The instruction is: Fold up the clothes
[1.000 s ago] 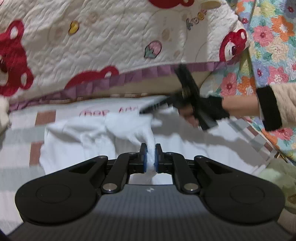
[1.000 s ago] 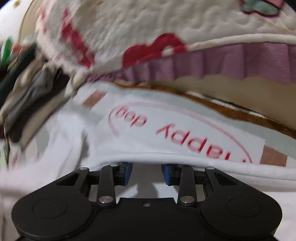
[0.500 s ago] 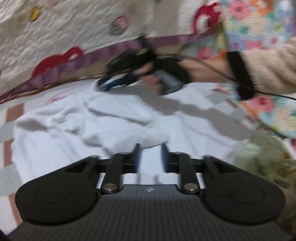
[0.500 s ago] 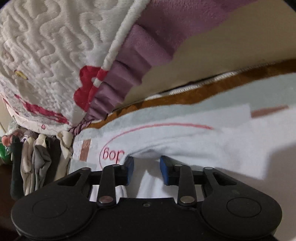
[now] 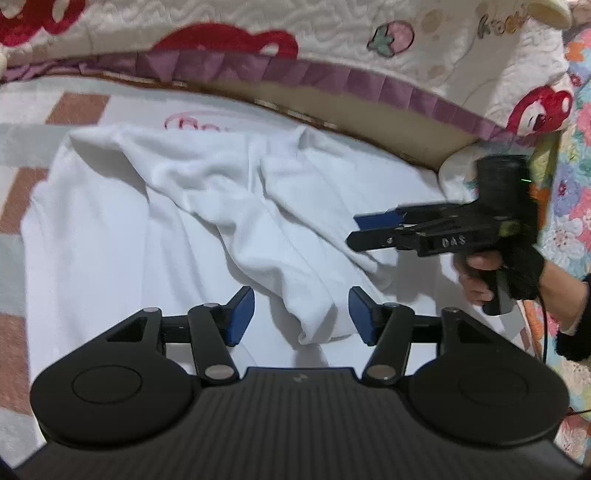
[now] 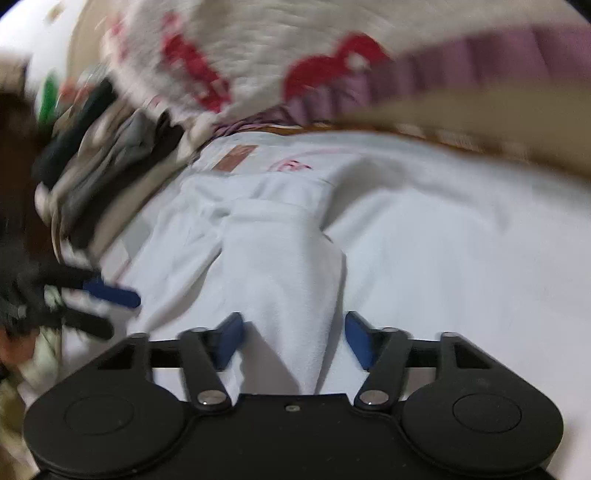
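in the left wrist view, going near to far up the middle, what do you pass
left gripper, jaws opening around a loose fold → white garment → checked sheet with pink lettering → purple ruffle → bear-print quilt

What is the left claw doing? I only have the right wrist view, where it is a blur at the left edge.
Observer: In the left wrist view the left claw is opening, with a bunched fold of the white garment lying between its blue pads.
Operator: And the hand holding my right claw?
Observer: That hand wears a dark glove. The right claw is closing over the garment's right side, with a fold between its pads.
Operator: Anything beyond the garment on that side?
Observer: A flowered cloth runs along the right edge.
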`<state>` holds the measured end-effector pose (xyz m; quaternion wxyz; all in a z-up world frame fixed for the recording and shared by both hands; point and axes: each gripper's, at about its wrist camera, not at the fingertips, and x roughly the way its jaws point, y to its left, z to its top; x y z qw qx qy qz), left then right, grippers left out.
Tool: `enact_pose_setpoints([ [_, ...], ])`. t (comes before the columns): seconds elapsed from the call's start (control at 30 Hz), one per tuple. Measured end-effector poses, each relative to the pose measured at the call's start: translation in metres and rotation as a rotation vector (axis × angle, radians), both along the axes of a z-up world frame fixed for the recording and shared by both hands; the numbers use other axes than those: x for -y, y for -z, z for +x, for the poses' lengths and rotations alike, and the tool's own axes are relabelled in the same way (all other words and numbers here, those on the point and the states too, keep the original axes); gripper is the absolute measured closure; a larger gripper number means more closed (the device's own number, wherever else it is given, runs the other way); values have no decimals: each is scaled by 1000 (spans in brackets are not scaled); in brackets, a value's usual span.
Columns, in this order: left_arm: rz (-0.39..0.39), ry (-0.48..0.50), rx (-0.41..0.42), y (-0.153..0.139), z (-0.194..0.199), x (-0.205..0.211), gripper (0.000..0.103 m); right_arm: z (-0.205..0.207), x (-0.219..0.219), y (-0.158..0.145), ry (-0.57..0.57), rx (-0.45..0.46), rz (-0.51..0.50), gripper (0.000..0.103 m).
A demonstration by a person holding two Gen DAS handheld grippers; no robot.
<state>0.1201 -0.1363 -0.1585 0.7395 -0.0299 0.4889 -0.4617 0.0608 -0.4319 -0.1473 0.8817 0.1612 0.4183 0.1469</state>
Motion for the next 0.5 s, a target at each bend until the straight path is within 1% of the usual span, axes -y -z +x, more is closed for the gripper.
enact_pose_setpoints([
  [0.03, -4, -5, -19, 3, 1, 1, 47, -4, 1, -9, 10, 17, -7, 97],
  [0.07, -7, -11, -39, 5, 1, 3, 47, -9, 3, -17, 21, 34, -12, 98],
  [0.1, -15, -13, -54, 7, 2, 3, 47, -17, 8, -29, 57, 64, -13, 98],
  [0.2, -23, -5, -50, 7, -1, 3, 47, -45, 25, -63, 146, 126, -52, 98],
  [0.3, -13, 7, -36, 8, -3, 6, 47, -66, 39, -75, 243, 36, -154, 98],
  [0.43, -11, 12, -33, 10, -5, 12, 47, -91, 38, -46, 293, -257, -292, 98],
  [0.47, -10, 14, -29, 10, -5, 13, 47, -98, 34, -41, 273, -271, -328, 98],
  [0.5, -7, 19, -25, 11, -6, 15, 46, -105, 29, -36, 252, -284, -364, 95],
])
